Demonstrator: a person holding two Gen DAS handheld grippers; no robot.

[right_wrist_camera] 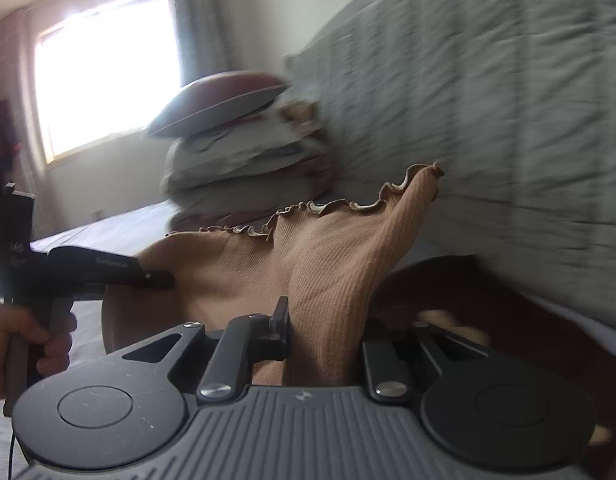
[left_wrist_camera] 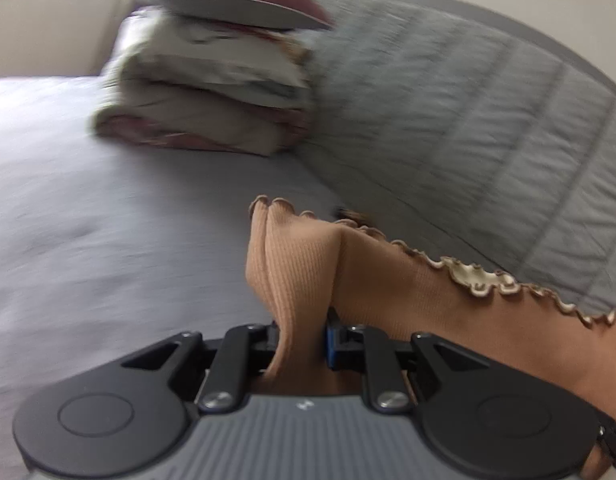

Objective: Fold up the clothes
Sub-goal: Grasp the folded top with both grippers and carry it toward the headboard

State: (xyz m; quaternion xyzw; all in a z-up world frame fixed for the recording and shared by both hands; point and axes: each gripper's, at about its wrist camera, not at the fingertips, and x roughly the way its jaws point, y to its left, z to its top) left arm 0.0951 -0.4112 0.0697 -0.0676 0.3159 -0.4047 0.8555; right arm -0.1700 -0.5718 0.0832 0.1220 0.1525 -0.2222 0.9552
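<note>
A tan ribbed garment (left_wrist_camera: 388, 280) with a ruffled, cream-edged hem is held up above the bed between both grippers. My left gripper (left_wrist_camera: 301, 344) is shut on one bunched corner of it. My right gripper (right_wrist_camera: 324, 332) is shut on the other corner of the garment (right_wrist_camera: 332, 264), which fans up and left. In the right wrist view the left gripper (right_wrist_camera: 155, 278) shows at the left, held by a hand, with its fingers pinching the cloth. Both views are blurred by motion.
A grey bedsheet (left_wrist_camera: 107, 220) lies below. A stack of folded bedding and pillows (left_wrist_camera: 211, 92) stands at the back (right_wrist_camera: 243, 156). A grey quilted blanket (left_wrist_camera: 488, 128) rises on the right (right_wrist_camera: 508, 100). A bright window (right_wrist_camera: 103, 68) is at the far left.
</note>
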